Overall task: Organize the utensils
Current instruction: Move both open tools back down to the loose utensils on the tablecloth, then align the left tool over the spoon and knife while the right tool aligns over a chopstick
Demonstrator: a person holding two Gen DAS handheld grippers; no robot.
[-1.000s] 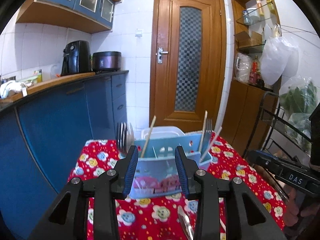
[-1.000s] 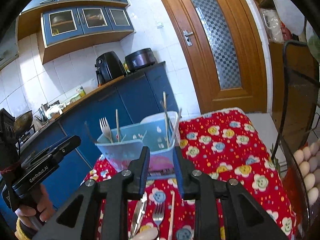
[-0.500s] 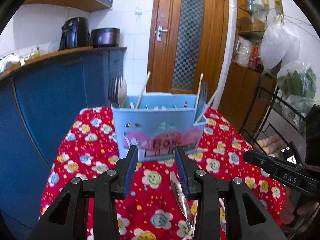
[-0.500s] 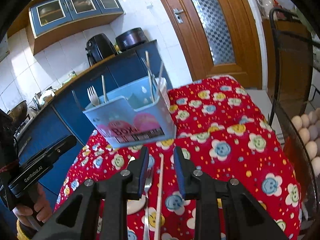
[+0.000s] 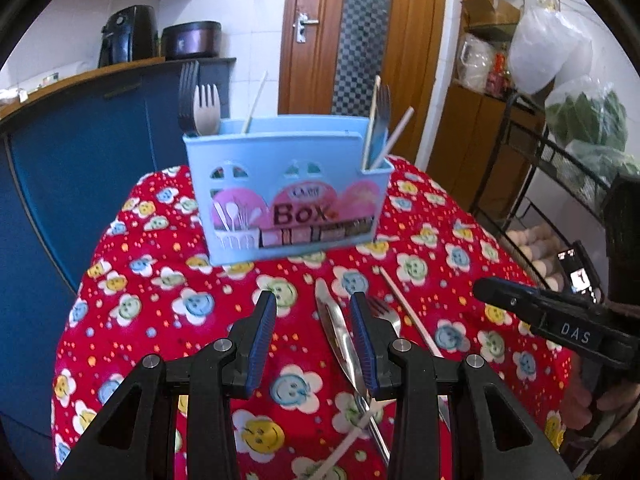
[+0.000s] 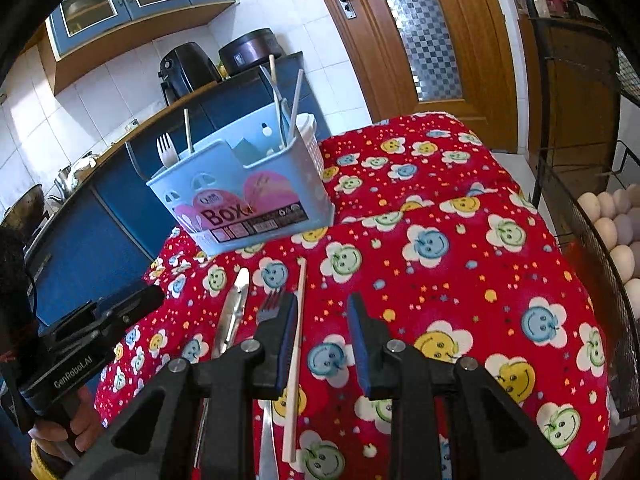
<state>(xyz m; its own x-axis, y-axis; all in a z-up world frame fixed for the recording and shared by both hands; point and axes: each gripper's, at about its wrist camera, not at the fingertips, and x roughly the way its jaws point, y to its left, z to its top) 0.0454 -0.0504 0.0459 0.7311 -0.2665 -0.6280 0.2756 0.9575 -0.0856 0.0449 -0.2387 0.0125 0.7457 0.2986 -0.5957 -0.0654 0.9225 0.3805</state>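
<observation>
Room: kitchen, with blue cabinets (image 5: 80, 140) along one side and a wooden door (image 5: 360, 32) behind; a table draped in a red flowered cloth (image 6: 460, 280) is seen in both views.
Caddy: a light blue box (image 5: 286, 192) marked "Box" is stood upright on the cloth, toward the far end of the table.
Caddy contents: a pale fork (image 5: 206, 106) and a dark fork (image 5: 188, 96) are held tines-up at one end; chopsticks (image 5: 374, 120) and another dark utensil are held at the other end, and a single stick leans in between.
Loose utensils: a knife (image 5: 338, 336), a fork (image 6: 272, 304) and a chopstick (image 6: 296, 344) are laid side by side on the cloth in front of the box, well apart from it, with their tips toward it. A further pale stick is seen crossing the knife low in the left view.
Left gripper (image 5: 314, 338): held above the cloth with jaws parted; nothing is gripped. The knife is seen just inside the right-hand finger, on the cloth beneath it.
Right gripper (image 6: 322, 332): jaws parted, nothing gripped; the chopstick runs beneath the left-hand finger and the fork tines show just beyond its tip.
Beside the table: a black wire rack (image 6: 580, 160) with eggs (image 6: 616, 224) is seen on the right.
</observation>
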